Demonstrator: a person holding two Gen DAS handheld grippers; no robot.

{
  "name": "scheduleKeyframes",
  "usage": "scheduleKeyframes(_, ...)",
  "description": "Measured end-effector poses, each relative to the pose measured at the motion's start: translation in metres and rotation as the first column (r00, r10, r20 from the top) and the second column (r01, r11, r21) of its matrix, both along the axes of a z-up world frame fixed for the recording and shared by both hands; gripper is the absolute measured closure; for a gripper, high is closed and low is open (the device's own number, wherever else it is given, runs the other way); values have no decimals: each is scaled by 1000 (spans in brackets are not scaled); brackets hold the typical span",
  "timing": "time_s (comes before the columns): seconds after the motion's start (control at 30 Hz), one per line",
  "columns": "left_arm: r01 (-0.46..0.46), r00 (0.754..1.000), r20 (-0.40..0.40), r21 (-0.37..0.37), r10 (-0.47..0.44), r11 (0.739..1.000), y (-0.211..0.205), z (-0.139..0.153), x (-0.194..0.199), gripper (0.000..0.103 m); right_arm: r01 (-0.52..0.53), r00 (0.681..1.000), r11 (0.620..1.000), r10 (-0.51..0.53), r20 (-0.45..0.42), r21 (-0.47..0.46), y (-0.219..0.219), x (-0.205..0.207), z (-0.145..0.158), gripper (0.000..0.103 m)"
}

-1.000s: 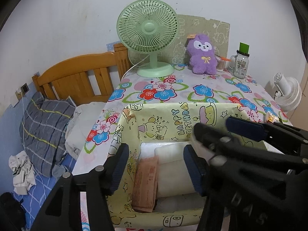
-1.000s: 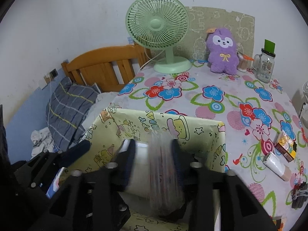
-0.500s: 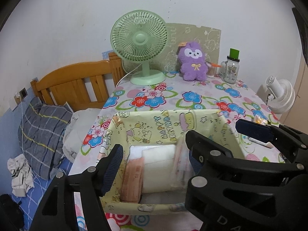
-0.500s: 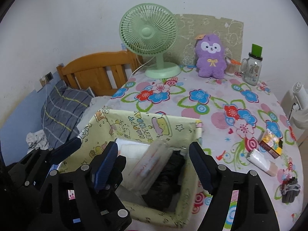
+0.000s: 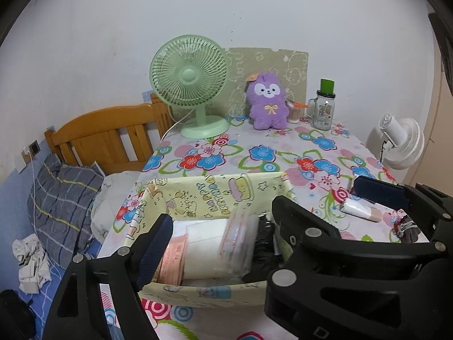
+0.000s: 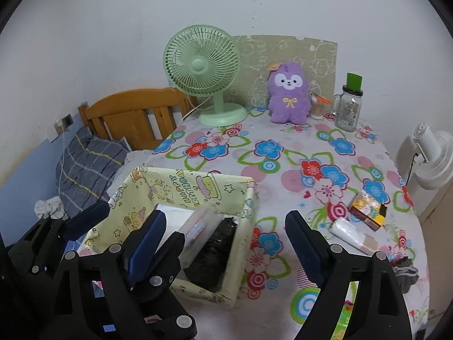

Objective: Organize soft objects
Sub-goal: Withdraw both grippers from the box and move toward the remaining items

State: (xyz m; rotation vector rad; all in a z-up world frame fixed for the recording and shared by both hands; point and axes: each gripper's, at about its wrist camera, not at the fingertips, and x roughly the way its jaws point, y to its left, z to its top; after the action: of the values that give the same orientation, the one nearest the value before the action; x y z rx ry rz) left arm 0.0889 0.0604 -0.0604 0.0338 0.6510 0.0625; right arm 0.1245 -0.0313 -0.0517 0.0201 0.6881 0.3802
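Observation:
A yellow cartoon-print box [image 5: 215, 195] [image 6: 181, 187] stands on the flowered table. It holds a pink pack [image 5: 172, 257], a white pack [image 5: 203, 243], a clear packet [image 5: 237, 243] [image 6: 198, 223] and a black bundle [image 5: 263, 243] [image 6: 212, 252]. My left gripper [image 5: 218, 240] is open and empty above the box's near side. My right gripper [image 6: 223, 238] is open and empty, above the box's right edge. A purple plush toy [image 5: 267, 102] [image 6: 288, 96] sits at the back of the table. A white and tan roll [image 6: 351, 235] [image 5: 359, 209] and a dark sock bundle [image 6: 405, 272] lie at the right.
A green desk fan [image 5: 192, 85] [image 6: 209, 73] and a glass jar with a green lid [image 6: 348, 107] stand at the back. A yellow snack box [image 6: 368, 206] lies at the right. A white fan [image 6: 433, 155] stands off the right edge; a bed with wooden headboard [image 5: 104, 138] lies left.
My right gripper opened and let go of the clear packet, which now leans inside the box. Both grippers have drawn back and up from the box.

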Motion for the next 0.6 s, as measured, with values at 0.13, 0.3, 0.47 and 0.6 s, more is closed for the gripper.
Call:
scheduleKeyframes(0.13, -1, 1000, 16, 8, 1, 1000, -10, 7, -5, 14, 12, 1000, 1000, -12, 12, -1, -12, -6, 7, 14)
scheduleKeyframes(0.3, 9, 999, 34, 10, -10, 1000, -24, 13, -12, 11, 32, 999, 999, -32, 20, -14, -24, -13, 12, 13)
scheduleKeyframes(0.47, 21, 999, 46, 10, -22, 1000, -36, 19, -17, 10, 48, 998, 999, -48, 29, -12, -37, -19, 17, 13)
scheduleKeyframes(0.6, 29, 998, 51, 3, -29, 1000, -45, 22, -20, 9, 68, 997, 998, -67, 39, -11, -48, -23, 21, 13)
